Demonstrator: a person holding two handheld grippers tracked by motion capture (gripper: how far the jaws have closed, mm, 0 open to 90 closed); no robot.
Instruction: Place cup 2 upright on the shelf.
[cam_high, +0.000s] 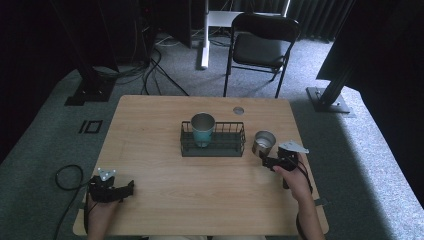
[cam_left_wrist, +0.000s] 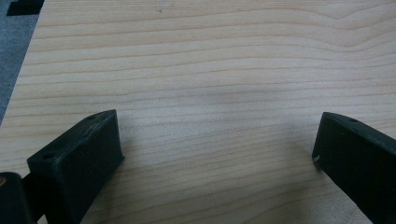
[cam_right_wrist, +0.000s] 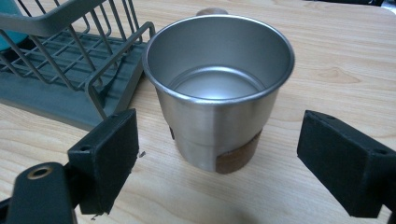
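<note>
A steel cup stands upright and empty on the wooden table, just right of a dark wire rack. In the right gripper view the steel cup has a brown band at its base and sits just beyond the wide-apart jaws. My right gripper is open, close in front of the cup without touching it. A teal cup with a steel rim stands in the left part of the rack. My left gripper rests open at the table's near left, with bare wood between its jaws.
The rack's corner lies just left of the steel cup in the right gripper view. A round grommet sits in the table's far side. A black folding chair and floor cables lie beyond the table.
</note>
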